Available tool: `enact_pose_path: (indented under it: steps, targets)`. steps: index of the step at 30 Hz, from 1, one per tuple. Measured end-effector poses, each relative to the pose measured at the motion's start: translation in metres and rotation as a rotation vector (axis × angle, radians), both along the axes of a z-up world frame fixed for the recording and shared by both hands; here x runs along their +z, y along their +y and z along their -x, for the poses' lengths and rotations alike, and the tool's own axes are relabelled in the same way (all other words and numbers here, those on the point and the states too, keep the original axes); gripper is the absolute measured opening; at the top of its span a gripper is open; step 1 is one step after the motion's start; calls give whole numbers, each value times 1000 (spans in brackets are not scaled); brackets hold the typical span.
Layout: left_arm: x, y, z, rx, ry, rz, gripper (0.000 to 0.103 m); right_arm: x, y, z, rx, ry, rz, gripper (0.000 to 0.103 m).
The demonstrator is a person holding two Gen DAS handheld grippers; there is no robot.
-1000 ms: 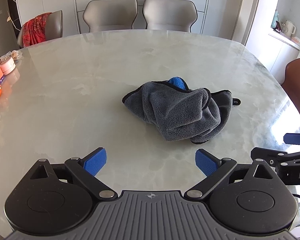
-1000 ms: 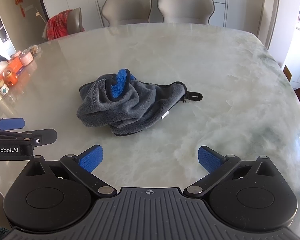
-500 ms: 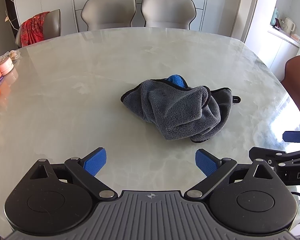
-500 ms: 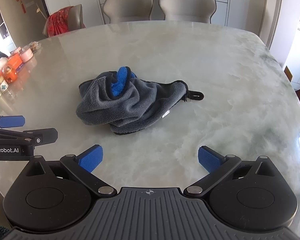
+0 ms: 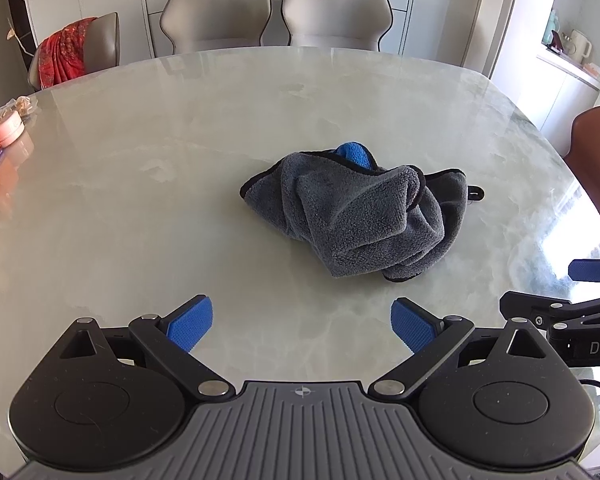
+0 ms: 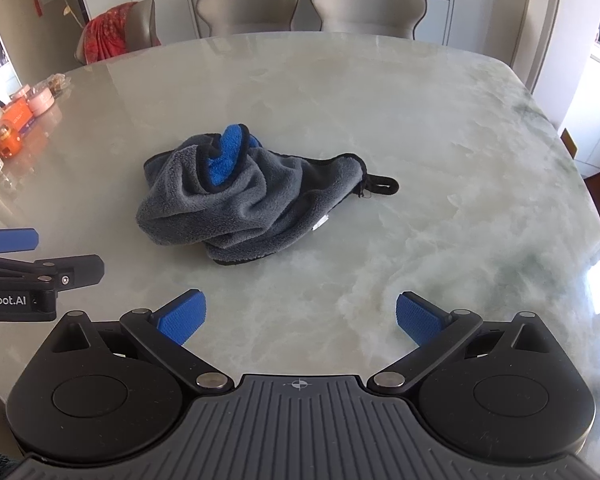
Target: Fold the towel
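A grey towel [image 5: 360, 216] with a blue inner side and black trim lies crumpled in a heap on the marble table [image 5: 180, 160]. It also shows in the right wrist view [image 6: 244, 200], with its black hanging loop [image 6: 384, 185] sticking out to the right. My left gripper [image 5: 302, 322] is open and empty, above the table short of the towel. My right gripper [image 6: 300, 320] is open and empty, also short of the towel. Each gripper shows at the edge of the other's view.
Jars and small containers [image 6: 16, 120] stand along the table's left edge. Two grey chairs [image 5: 276, 16] stand at the far side, and a chair with a red cloth [image 5: 68, 56] at the far left. A brown chair [image 5: 596, 152] is at the right.
Both grippers have tilted or moved slightly, so the towel sits a little lower and closer in both views. The towel itself has not moved. Both grippers stay open.
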State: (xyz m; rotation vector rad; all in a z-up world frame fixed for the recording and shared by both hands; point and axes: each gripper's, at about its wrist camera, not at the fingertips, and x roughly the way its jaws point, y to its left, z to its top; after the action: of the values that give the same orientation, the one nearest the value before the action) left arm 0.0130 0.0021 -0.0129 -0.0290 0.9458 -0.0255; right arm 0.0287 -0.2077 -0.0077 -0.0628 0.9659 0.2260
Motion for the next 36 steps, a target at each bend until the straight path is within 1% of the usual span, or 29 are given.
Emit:
enact_pose_path:
  steps: [2,7,19,20,23,25,27,28,29,30,36]
  targets:
    - [-1,0,-2,0,4,1,99,0,2,-9,-3,5,15,103]
    - [-3,0,-6,-1,18,2,99,-5,3,-13,-14,22,47,103]
    - [-10,-1,-25,-10,57,8,99,-8,-3,-26,-26,24,20,103]
    - [-11,0,-28,-10,58,6,99,-7,-4,-27,-26,17,4,103]
    - [-12,0,-35,-18,54,0,99,1,-17,-27,-22,-50,-127,103]
    - [-10,1,-42,-29,39,-2,99,4,-24,-31,-5,-76,-174,102]
    - [-5,1,-49,-50,12,-1,99,4,-30,-37,-9,-101,-176,100]
    - [-3,1,-52,-59,-1,0,99,3,-33,-41,-15,-106,-180,93]
    - [-1,2,-56,-68,-14,1,99,2,-37,-46,-22,-106,-188,83]
    - [3,2,-61,-89,-28,4,99,1,-40,-51,-29,-96,-201,80]
    - [17,-2,-93,-185,-100,-8,99,-11,-40,-82,2,-68,-197,75]
